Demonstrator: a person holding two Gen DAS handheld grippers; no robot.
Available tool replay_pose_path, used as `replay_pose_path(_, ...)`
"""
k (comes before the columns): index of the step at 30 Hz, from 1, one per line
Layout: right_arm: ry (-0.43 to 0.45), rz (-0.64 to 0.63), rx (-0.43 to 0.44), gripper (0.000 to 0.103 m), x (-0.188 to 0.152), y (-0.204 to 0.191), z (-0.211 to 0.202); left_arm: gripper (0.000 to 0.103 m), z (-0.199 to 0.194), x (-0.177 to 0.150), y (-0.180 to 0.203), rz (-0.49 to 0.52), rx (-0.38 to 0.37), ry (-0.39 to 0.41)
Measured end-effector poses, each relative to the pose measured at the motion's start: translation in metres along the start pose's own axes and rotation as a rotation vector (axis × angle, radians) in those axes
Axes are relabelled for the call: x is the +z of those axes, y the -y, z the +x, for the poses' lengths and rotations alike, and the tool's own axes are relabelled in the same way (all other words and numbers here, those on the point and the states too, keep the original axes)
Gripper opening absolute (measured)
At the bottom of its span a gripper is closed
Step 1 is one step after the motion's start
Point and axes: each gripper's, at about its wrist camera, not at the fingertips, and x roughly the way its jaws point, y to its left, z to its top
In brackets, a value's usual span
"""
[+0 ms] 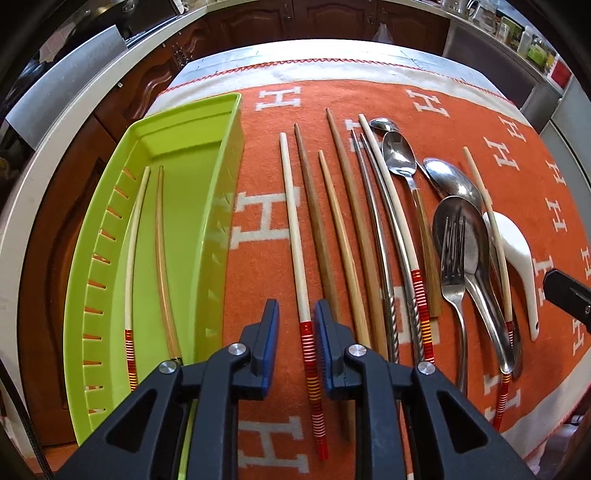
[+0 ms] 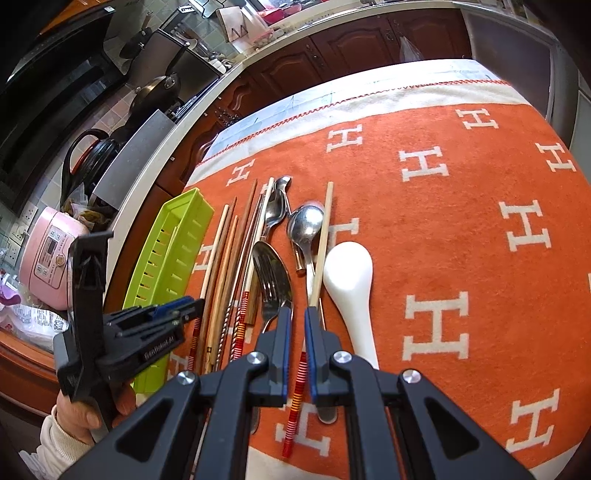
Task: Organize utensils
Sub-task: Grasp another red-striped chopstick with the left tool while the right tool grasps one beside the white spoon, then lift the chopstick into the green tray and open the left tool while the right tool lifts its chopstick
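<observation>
A lime green tray (image 1: 192,122) lies at the left on the orange cloth and holds two chopsticks (image 1: 135,236). My left gripper (image 1: 295,317) is open, its pads straddling a white chopstick with a red striped end (image 1: 291,221). Wooden and metal chopsticks (image 1: 332,221) lie to its right, then spoons (image 1: 399,155), a fork (image 1: 453,266) and a white ceramic spoon (image 1: 517,251). My right gripper (image 2: 295,325) is open around another red-ended chopstick (image 2: 321,243), which lies across the spoons. The tray also shows in the right wrist view (image 2: 166,254).
The orange cloth with white H marks (image 2: 461,221) covers the table. A kitchen counter with a pink cooker (image 2: 51,254) and pans runs along the left, with wooden cabinets (image 1: 295,18) beyond the table's far edge.
</observation>
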Motion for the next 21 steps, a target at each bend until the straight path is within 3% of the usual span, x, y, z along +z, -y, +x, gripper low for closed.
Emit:
replay_pose_path(4,-0.005,-0.009,-0.003,0.007,-0.001,-0.003,0.002,0.019,0.001,0.005,0.006,0.012,0.007,0.004)
replay_pose_path(8,-0.011,-0.016,-0.003,0.007,-0.001,-0.005,0.003,0.008,0.001,0.01,0.009,0.028,-0.023,-0.024)
replay_pose_path(17,-0.015,-0.008,0.003,0.007,0.002,-0.003,0.006,0.012,0.006,0.016,-0.001,-0.026,-0.087,-0.044)
replay_pose_path(21,-0.024,-0.031,0.012,0.007,0.002,-0.011,0.008,0.003,0.005,0.011,-0.001,-0.028,-0.103,-0.028)
